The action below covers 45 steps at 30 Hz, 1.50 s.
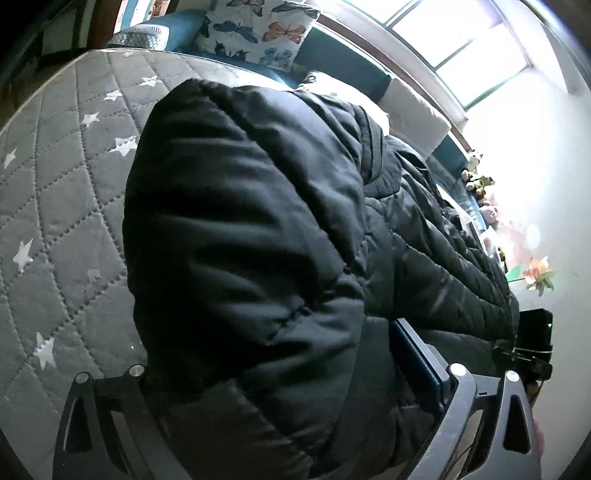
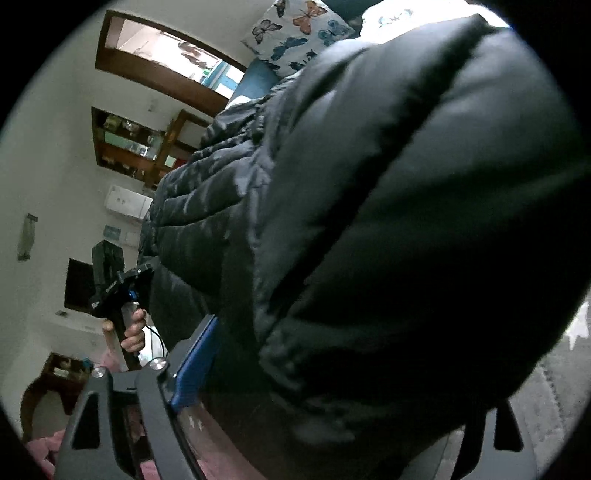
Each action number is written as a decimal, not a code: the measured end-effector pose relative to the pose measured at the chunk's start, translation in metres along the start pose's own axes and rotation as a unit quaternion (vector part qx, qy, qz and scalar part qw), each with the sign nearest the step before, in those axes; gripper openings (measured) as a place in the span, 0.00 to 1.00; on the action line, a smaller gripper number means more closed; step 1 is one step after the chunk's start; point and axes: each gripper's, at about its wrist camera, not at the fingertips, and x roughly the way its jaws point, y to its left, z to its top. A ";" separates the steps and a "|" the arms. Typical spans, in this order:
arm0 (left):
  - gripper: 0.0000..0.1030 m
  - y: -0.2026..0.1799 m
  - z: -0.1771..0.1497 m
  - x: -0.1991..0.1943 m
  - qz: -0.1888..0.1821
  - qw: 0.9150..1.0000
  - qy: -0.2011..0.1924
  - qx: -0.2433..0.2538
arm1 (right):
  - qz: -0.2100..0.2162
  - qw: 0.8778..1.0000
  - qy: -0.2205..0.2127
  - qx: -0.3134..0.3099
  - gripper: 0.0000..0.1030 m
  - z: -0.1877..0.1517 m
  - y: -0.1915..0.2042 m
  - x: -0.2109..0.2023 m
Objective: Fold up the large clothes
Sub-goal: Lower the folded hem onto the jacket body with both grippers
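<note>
1. Black puffer jacket (image 1: 251,229) is lying bunched on a grey star-print quilt (image 1: 62,206), butterfly pillow (image 1: 258,29) sitting at the far end.
2. Window (image 1: 461,33) glaring on the right wall.
3. Left gripper (image 1: 291,373) and right gripper (image 2: 332,380) are both standing wide around jacket bulk; clamping unclear.
4. No legible writing.
</note>
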 end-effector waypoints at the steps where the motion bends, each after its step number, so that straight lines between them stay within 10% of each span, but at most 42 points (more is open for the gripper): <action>1: 1.00 -0.003 0.000 0.000 0.004 1.000 -0.003 0.002 | 0.004 1.000 -0.002 0.005 0.91 0.001 -0.002 0.000; 13: 0.55 -0.108 -0.032 -0.029 0.192 0.967 -0.077 0.151 | -0.068 0.992 -0.069 -0.079 0.57 -0.016 0.051 -0.036; 29: 0.39 -0.293 -0.006 -0.023 0.118 0.963 -0.095 0.224 | -0.131 0.968 -0.177 -0.120 0.51 -0.007 0.065 -0.139; 38: 0.40 -0.427 0.008 0.029 0.044 0.957 -0.120 0.260 | -0.167 0.940 -0.282 -0.094 0.51 -0.014 0.007 -0.218; 45: 0.67 -0.426 -0.029 0.120 0.098 0.959 -0.038 0.263 | -0.175 0.964 -0.192 0.063 0.79 -0.037 -0.118 -0.156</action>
